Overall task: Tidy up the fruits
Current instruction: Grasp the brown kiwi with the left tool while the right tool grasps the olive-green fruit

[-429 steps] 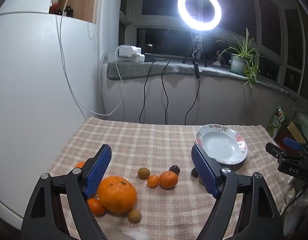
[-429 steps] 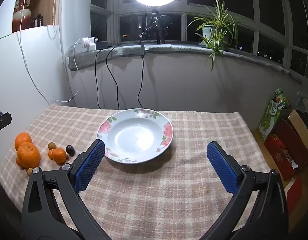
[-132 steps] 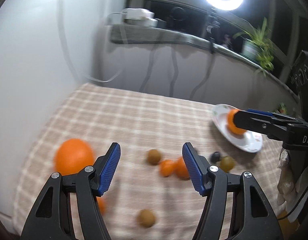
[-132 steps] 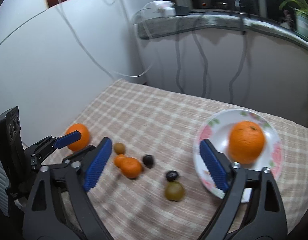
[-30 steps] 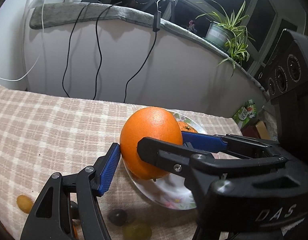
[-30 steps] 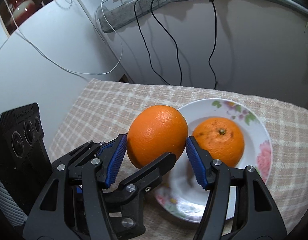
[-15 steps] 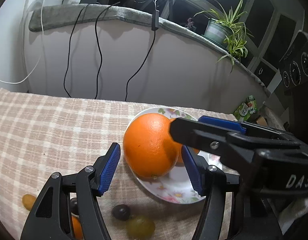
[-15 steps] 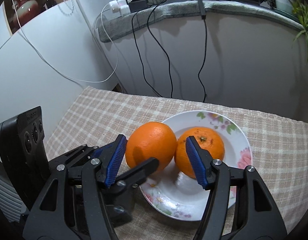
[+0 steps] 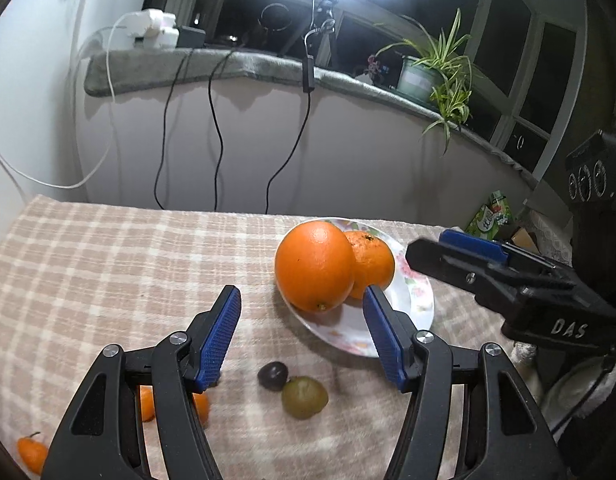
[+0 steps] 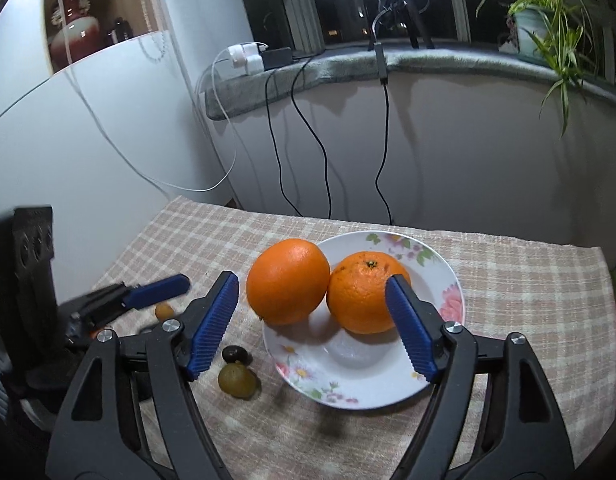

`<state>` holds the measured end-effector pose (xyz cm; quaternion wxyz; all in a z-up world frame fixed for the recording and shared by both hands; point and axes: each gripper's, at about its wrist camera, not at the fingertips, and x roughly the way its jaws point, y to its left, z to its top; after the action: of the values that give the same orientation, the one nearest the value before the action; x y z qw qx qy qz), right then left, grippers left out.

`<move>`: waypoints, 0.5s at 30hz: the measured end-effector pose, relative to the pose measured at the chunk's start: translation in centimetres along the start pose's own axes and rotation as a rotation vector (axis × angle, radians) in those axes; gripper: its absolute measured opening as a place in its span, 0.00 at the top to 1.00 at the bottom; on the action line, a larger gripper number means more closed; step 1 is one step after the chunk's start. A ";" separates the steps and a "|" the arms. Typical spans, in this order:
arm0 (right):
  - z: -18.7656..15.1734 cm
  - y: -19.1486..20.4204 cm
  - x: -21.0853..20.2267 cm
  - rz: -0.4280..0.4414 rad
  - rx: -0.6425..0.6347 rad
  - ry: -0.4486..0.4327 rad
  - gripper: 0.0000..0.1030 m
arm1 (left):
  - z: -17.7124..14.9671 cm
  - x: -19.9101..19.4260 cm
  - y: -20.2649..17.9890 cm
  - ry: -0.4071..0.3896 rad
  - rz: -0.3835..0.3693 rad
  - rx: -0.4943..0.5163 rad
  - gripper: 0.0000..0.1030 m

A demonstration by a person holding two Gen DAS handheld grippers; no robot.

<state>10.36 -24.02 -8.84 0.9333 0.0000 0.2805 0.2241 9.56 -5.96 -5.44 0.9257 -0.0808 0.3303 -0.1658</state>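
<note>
A white floral plate point(image 9: 422, 304) point(image 10: 440, 344) holds two big oranges: a smooth one point(image 9: 314, 266) point(image 10: 287, 282) on its left rim and a rougher one point(image 9: 372, 258) point(image 10: 364, 292) beside it. My left gripper point(image 9: 301, 336) is open and empty, just short of the plate. My right gripper point(image 10: 314, 322) is open and empty, its jaws to either side of the oranges, a little short of them. A dark fruit point(image 9: 272, 376) point(image 10: 233, 354) and a green fruit point(image 9: 303, 396) point(image 10: 237, 380) lie on the checked cloth before the plate.
Small orange fruits point(image 9: 145, 402) lie under the left gripper and one point(image 9: 31, 454) at the cloth's near left corner. A small brownish fruit point(image 10: 163, 311) lies left of the plate. A white wall stands on the left; cables hang behind.
The smooth orange was let go onto the plate's left rim. Both grippers drew back from it and now stand open and empty.
</note>
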 end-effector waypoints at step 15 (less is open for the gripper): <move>-3.6 2.9 -1.2 0.084 -0.056 0.065 0.24 | -4.7 -7.5 5.2 -0.031 0.100 -0.054 0.45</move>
<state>6.42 -22.39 -10.90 0.9132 -0.0214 0.3040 0.2706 2.44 1.42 -6.07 0.9353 -0.0918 0.3239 -0.1093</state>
